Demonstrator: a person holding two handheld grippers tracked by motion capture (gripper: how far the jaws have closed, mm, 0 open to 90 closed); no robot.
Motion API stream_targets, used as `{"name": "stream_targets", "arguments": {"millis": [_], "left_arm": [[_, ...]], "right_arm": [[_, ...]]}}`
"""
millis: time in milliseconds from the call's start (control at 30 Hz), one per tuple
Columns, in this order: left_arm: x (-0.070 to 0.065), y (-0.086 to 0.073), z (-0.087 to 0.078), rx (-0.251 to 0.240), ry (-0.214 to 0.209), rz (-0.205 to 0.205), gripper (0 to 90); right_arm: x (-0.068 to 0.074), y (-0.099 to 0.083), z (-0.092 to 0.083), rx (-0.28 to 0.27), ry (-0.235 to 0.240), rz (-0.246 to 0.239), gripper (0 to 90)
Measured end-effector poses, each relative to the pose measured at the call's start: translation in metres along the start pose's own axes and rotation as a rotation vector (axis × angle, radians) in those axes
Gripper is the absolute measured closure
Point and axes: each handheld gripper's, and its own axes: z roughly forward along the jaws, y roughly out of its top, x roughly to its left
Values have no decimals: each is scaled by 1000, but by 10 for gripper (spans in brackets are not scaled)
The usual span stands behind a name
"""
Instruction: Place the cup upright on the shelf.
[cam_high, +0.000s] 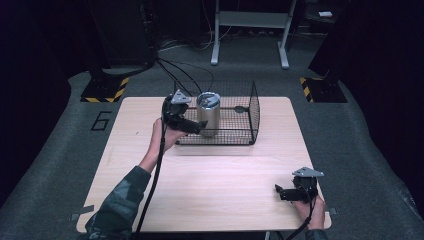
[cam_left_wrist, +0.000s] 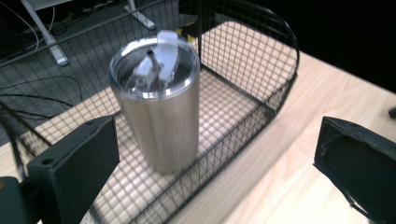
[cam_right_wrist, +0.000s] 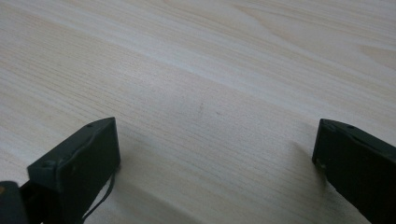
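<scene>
A steel tumbler (cam_high: 208, 113) with a clear lid stands upright inside a black wire basket (cam_high: 252, 107) at the table's far middle. The left gripper view shows the tumbler (cam_left_wrist: 161, 116) in the basket (cam_left_wrist: 275, 88), ahead of my wide-apart jaws. My left gripper (cam_high: 192, 126) is open, just left of the tumbler at the basket's left end, with nothing between its fingers. My right gripper (cam_high: 280, 192) rests open low over the table's near right corner. In the right gripper view its black fingers (cam_right_wrist: 77, 168) stand wide apart over bare wood.
The light wooden table (cam_high: 210, 195) has free surface between the basket and the near edge. Cables (cam_high: 175, 75) run across the grey floor behind the table. A white metal stand (cam_high: 250, 30) is at the back.
</scene>
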Motion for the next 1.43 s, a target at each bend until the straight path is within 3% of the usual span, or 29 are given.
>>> {"name": "stream_targets", "arguments": {"millis": [133,233,400,467,567,600,767,800,867,900,967,1067,1267,1433], "left_arm": [[-8,-21,-21,36,21,44,0],[-11,-32,-28,45,38,52,0],[-16,-69,-43,68,54,44,0],[-17,-74,-46,81,55,48,0],[-23,-100,-52,93,85,62,0],[-23,-100,-52,93,85,62,1],[-26,-144,-52,149,94,41,0],[-26,-144,-52,149,94,41,0],[-23,-167,-50,188,108,27,1],[-23,-167,-50,188,108,27,0],[-20,-185,-46,229,117,7,0],[-16,-206,-43,248,120,-33,0],[-21,-228,-39,251,163,-51,0],[-25,-238,-34,253,161,-62,0]], "right_arm": [[0,0,0,0,0,0,3],[0,0,0,0,0,0,3],[0,0,0,0,0,0,3],[0,0,0,0,0,-2,3],[0,0,0,0,0,-1,3],[0,0,0,0,0,-1,3],[0,0,0,0,-1,0,3],[0,0,0,0,-1,0,3],[0,0,0,0,0,-2,3],[0,0,0,0,0,-2,3],[0,0,0,0,0,-1,3],[0,0,0,0,0,0,3],[0,0,0,1,-1,-2,1],[0,0,0,1,-3,-1,0]]}}
